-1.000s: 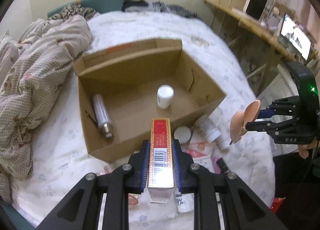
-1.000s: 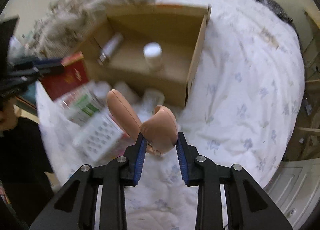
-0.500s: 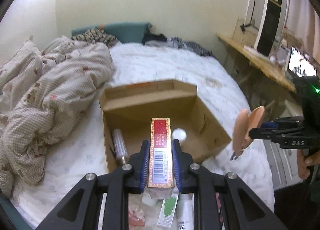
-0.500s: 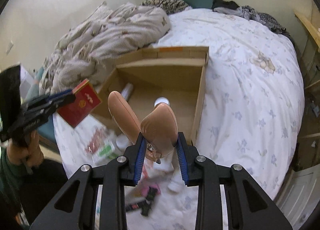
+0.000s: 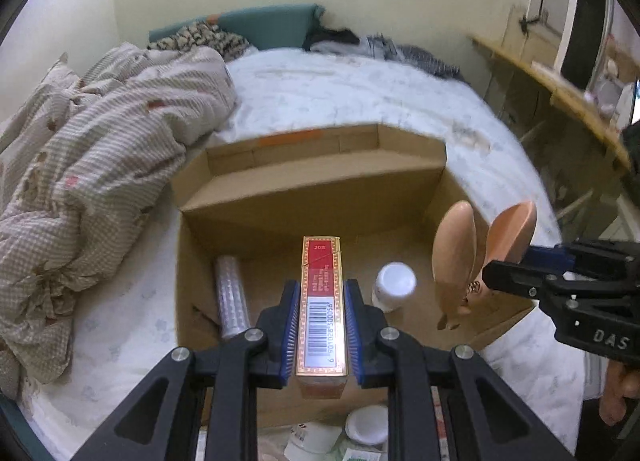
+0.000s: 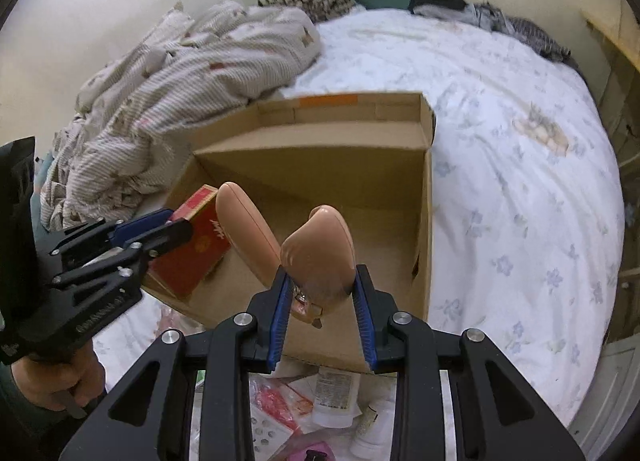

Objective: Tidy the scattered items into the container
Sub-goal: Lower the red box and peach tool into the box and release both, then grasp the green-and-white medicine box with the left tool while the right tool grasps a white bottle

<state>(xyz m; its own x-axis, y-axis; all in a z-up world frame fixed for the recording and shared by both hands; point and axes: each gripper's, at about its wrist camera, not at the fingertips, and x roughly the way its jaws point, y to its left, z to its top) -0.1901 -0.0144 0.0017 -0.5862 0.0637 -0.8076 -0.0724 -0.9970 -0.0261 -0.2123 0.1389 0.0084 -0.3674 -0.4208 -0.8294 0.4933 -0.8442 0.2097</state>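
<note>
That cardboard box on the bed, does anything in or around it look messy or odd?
Inside the cardboard box a clear ribbed bottle lies on its side while a white-capped bottle stands upright. Packets and bottles are still strewn on the bed in front of the box. Nothing looks spilled or broken.

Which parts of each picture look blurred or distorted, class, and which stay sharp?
Left wrist view: the red box in the left hand-held gripper is sharp, its barcode readable; the desk at right is smeared; fisheye bends the bed edges. Right wrist view: the peach clip is crisp; the cardboard box rim and quilt are slightly blurred.
</note>
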